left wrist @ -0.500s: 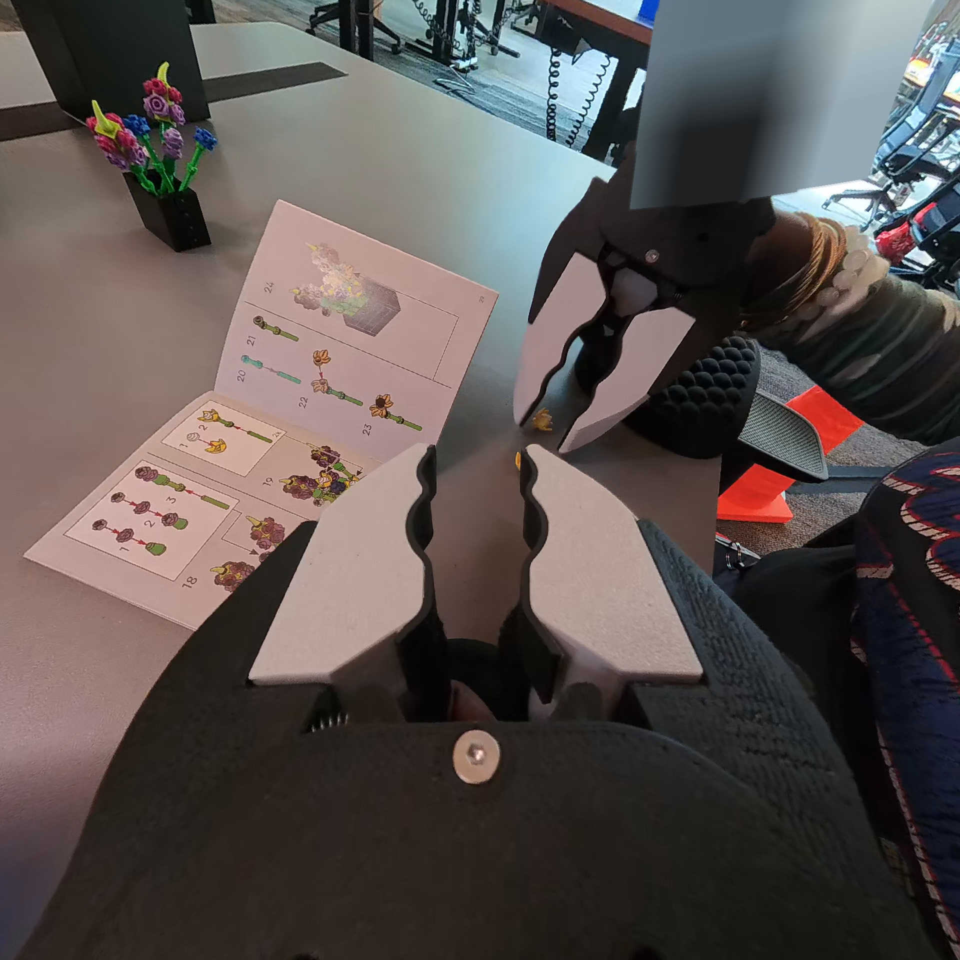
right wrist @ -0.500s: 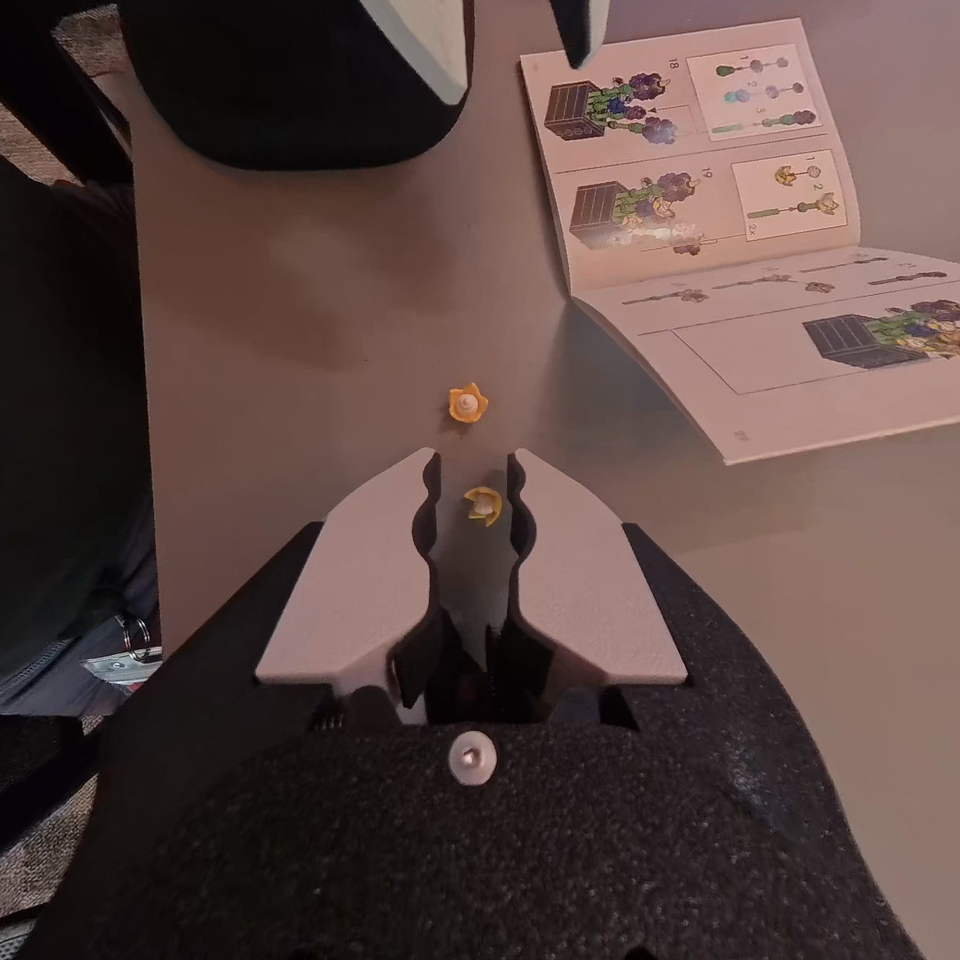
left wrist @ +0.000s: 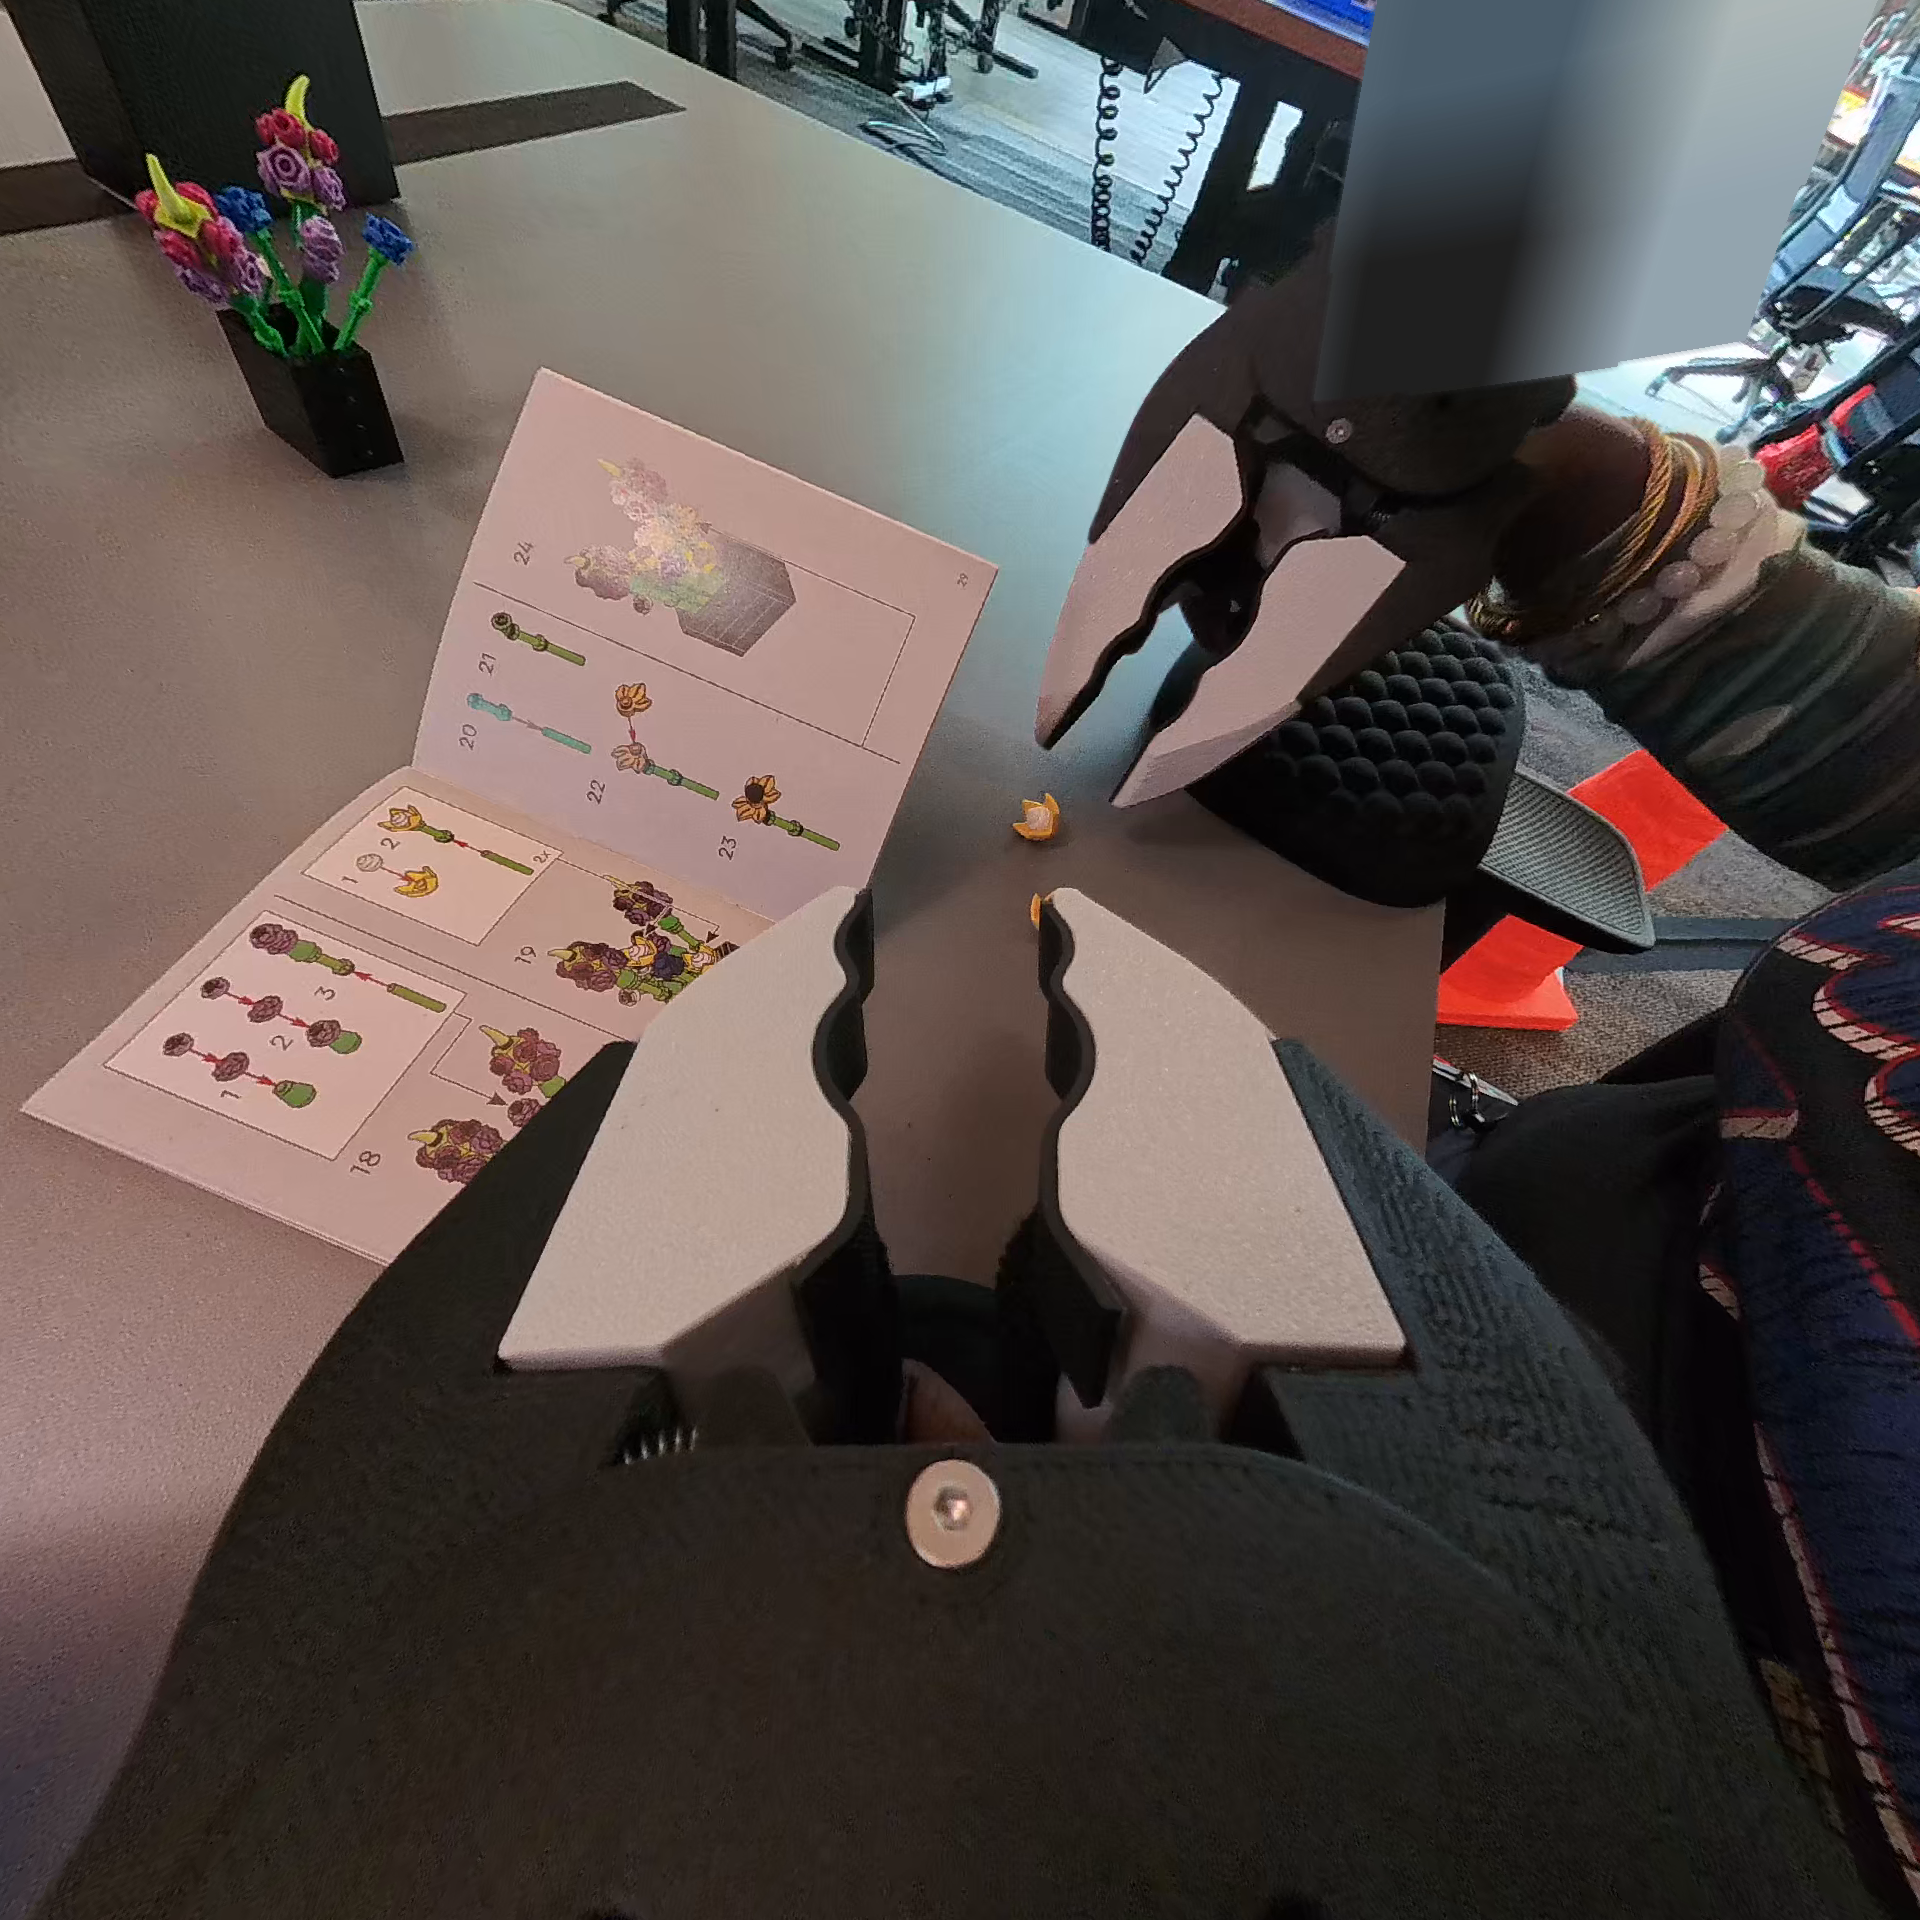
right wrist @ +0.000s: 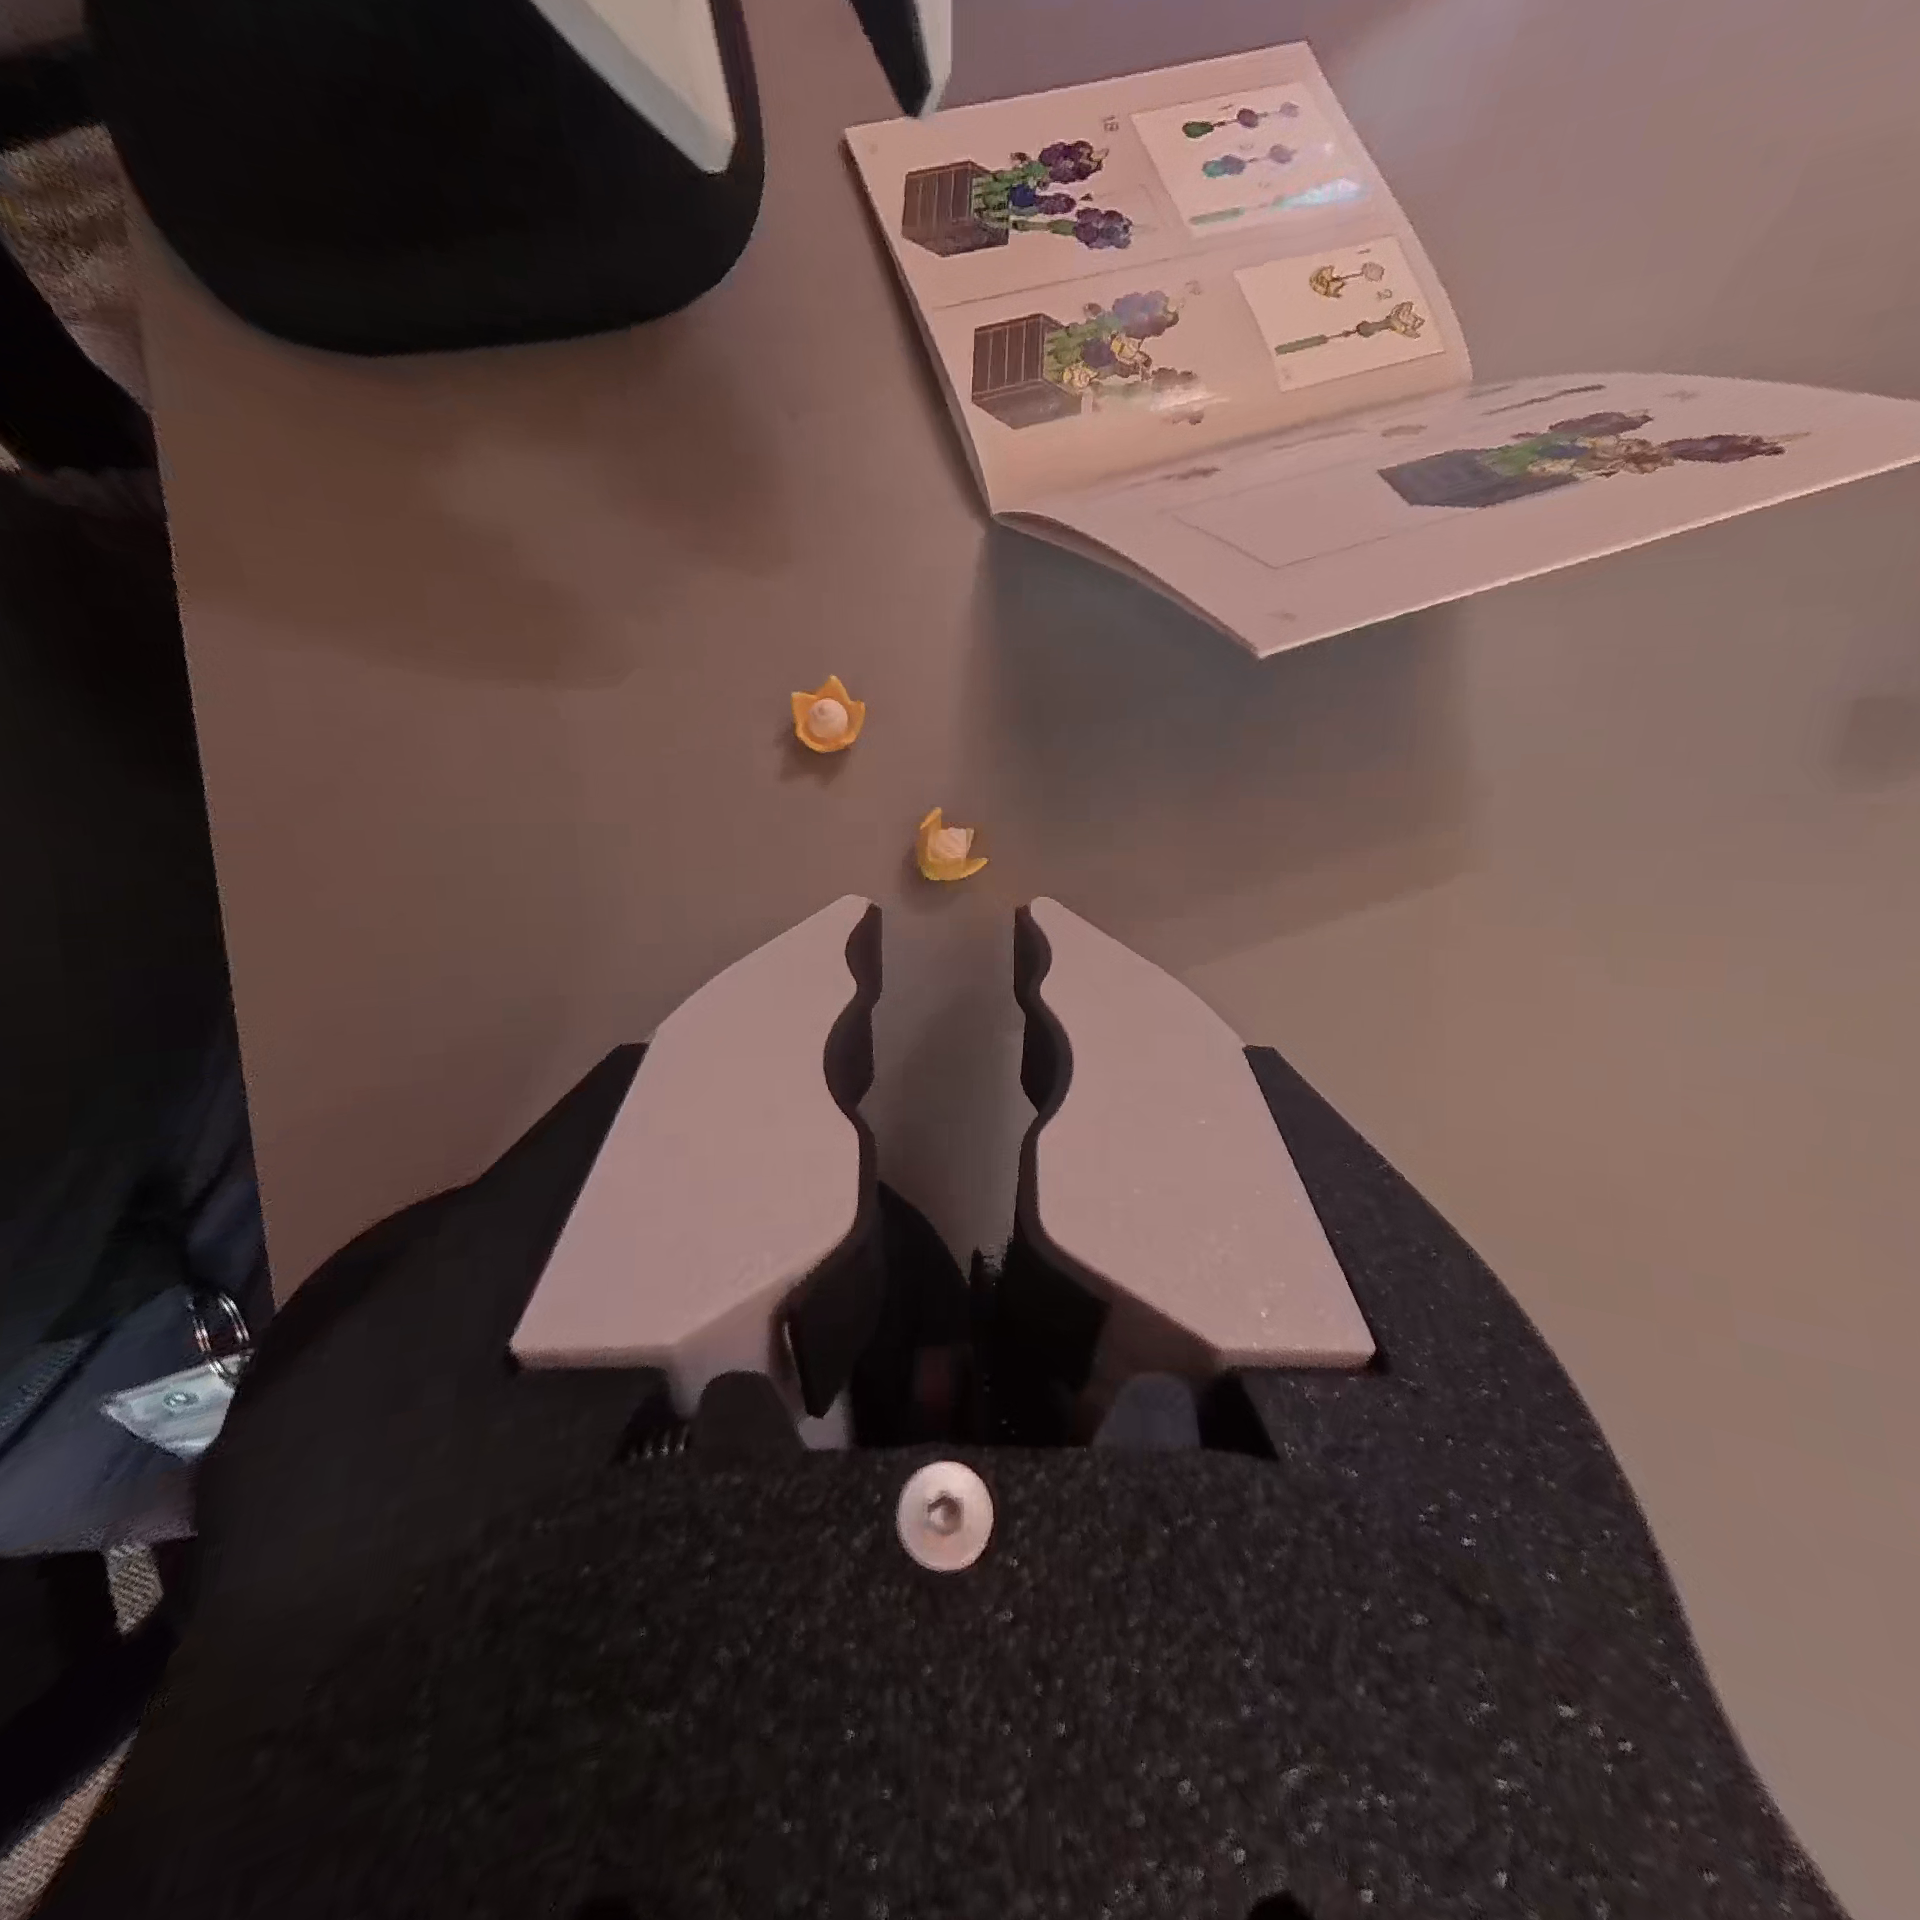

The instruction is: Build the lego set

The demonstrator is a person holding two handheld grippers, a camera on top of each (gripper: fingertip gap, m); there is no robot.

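Two yellow flower pieces (right wrist: 951,847) (right wrist: 827,713) now lie loose on the table (right wrist: 520,540): my right gripper (right wrist: 945,914) has backed off the nearer one, jaws spread and empty, left gripper (left wrist: 951,909) also agape, so regrasping comes next.

the right gripper (right wrist: 945,914) has backed off and spread a little wider; the small yellow-orange plastic flower piece with a white centre (right wrist: 950,847), 0.5 s ago between its fingertips, now lies free on the table just past them, at 12 o'clock.
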